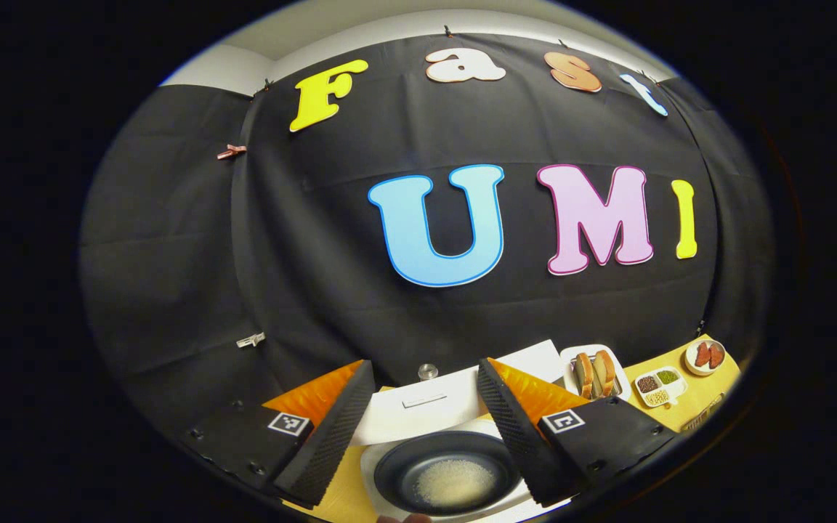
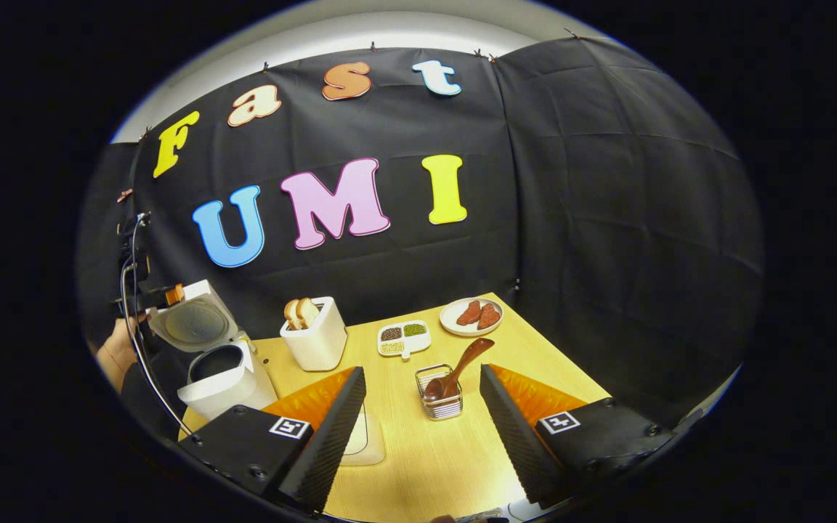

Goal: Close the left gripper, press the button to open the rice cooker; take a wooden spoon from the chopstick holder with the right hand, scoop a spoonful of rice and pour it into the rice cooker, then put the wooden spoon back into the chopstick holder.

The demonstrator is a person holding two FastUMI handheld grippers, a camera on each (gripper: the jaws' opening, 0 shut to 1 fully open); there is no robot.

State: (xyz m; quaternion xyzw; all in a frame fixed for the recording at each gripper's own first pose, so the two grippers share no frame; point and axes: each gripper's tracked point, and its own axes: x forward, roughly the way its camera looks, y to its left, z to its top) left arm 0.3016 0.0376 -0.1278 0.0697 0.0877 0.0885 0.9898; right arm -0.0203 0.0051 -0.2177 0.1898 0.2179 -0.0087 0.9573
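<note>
One wooden spoon, one chopstick holder, one open rice cooker

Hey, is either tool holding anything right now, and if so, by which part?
Nothing is held. The left tool and right tool are open; the wooden spoon sits in its holder.

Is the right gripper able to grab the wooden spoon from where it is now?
Probably yes. The right gripper is open and the wooden spoon stands straight ahead in the chopstick holder, its handle leaning up and away. Only bare table lies between them, so the way looks free.
</note>
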